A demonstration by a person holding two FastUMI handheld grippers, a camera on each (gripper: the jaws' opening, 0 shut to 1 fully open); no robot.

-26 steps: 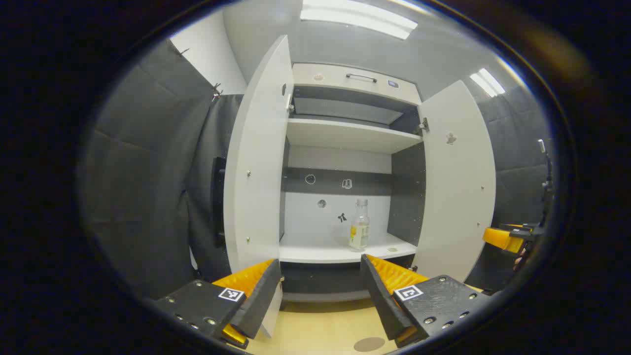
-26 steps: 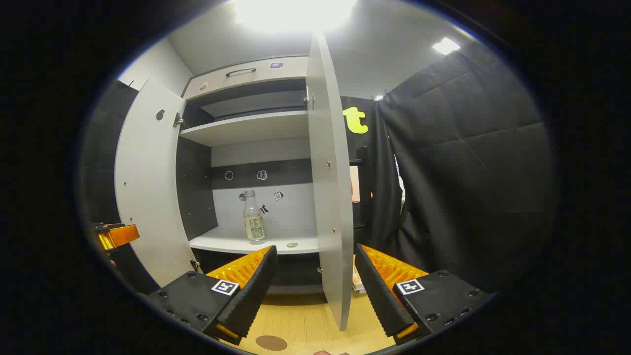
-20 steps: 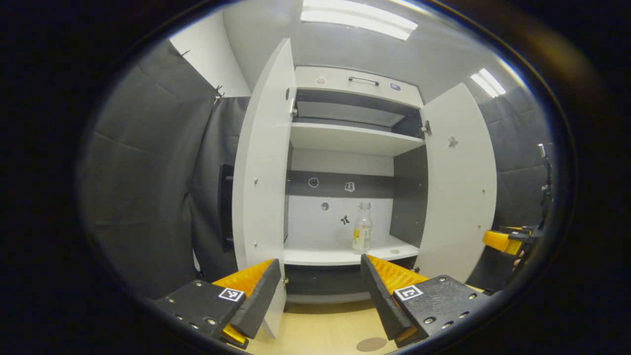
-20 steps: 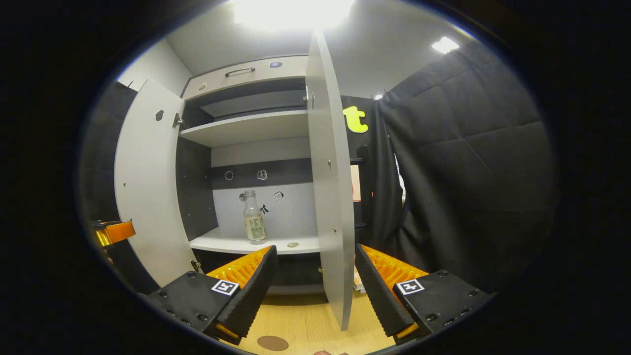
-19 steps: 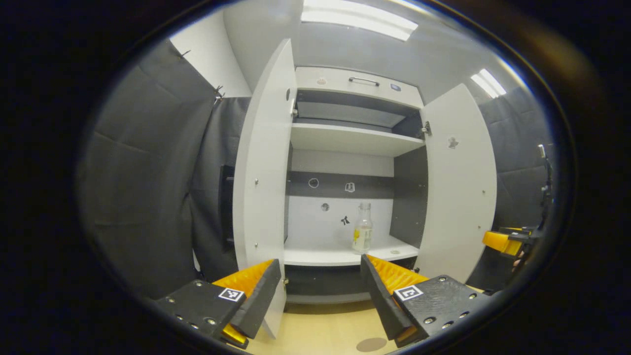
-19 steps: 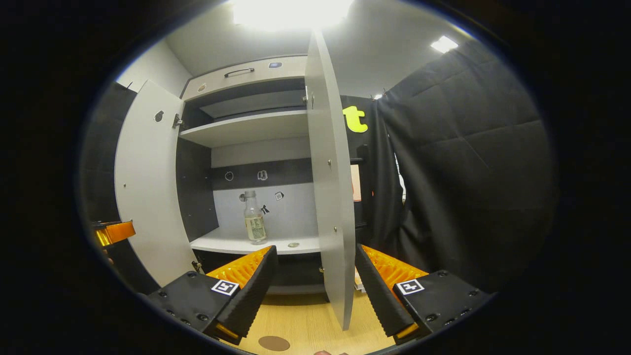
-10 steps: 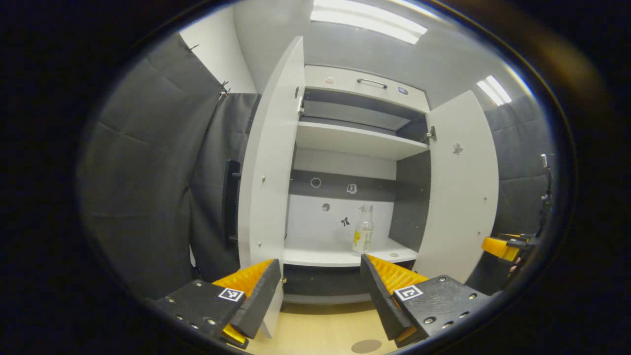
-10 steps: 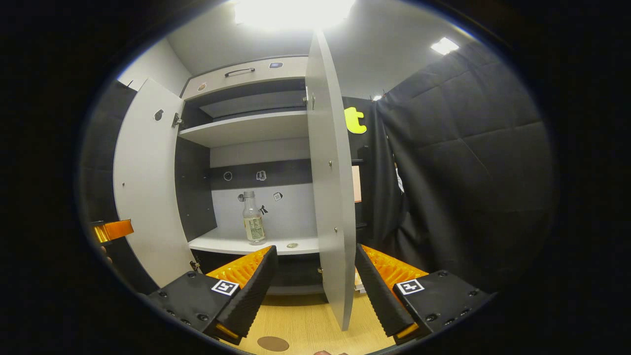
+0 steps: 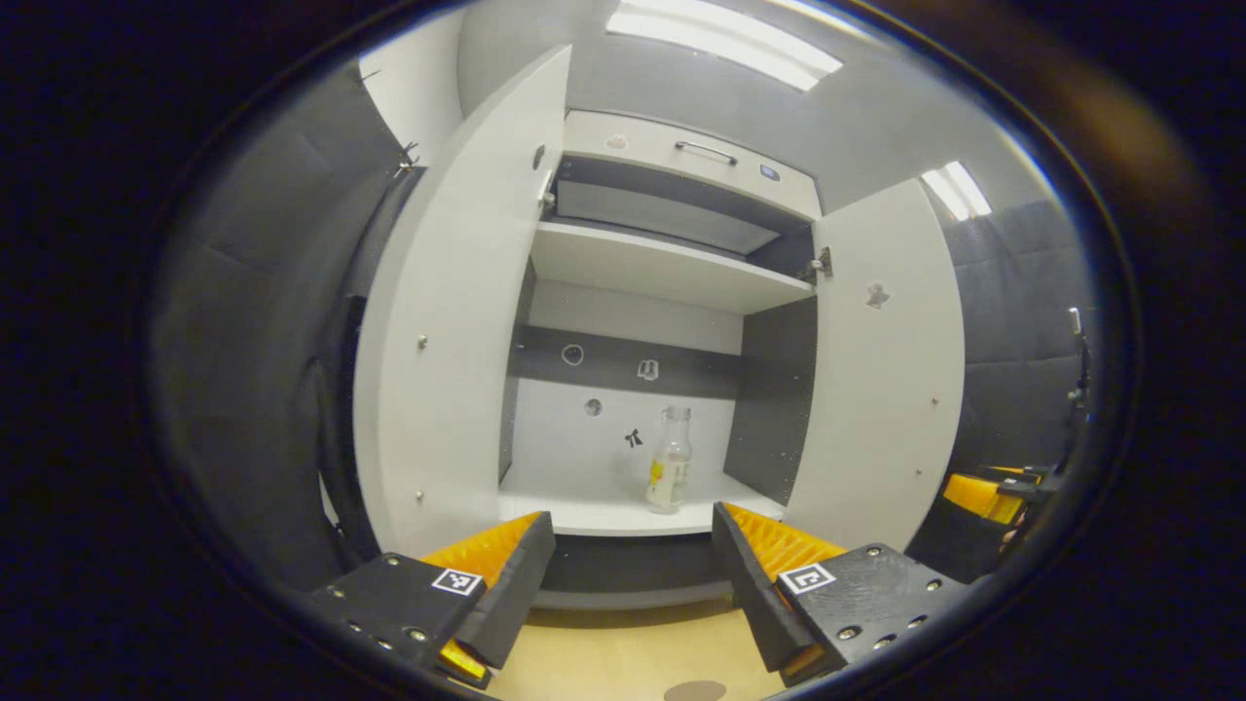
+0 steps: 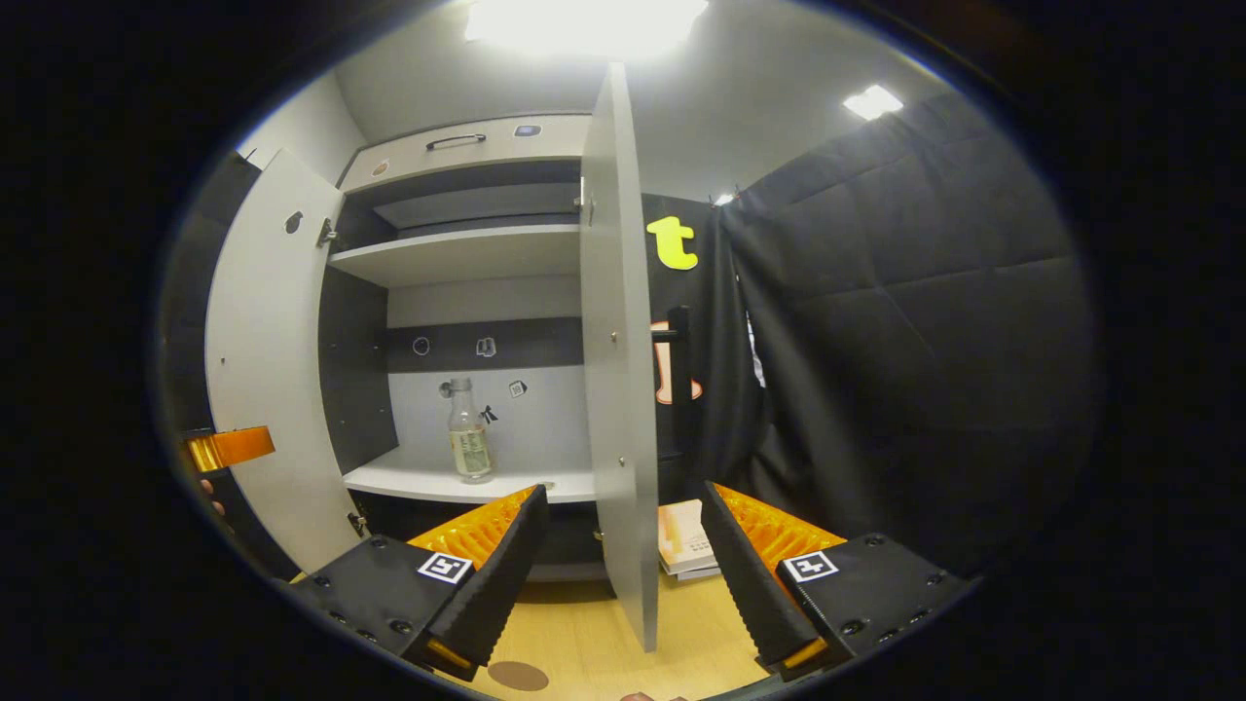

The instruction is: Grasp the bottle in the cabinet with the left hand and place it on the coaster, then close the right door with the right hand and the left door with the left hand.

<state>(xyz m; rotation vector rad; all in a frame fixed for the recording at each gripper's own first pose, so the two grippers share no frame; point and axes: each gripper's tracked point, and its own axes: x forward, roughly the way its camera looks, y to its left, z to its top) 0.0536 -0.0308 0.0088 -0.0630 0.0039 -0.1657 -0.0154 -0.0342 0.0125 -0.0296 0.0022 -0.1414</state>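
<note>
Cabinet [image 9: 672, 282] stands open ahead of both grippers, left door [image 9: 448, 321] and right door [image 10: 618, 370] swung wide. Bottle [image 9: 669, 474] sits upright on the lower shelf [image 9: 604, 511], beyond and between the left gripper [image 9: 633, 574] fingers. Left and right gripper [image 10: 623, 574] fingers are spread wide, holding nothing; coaster [image 10: 517, 675] lies on the surface just under the right gripper's left finger.
</note>
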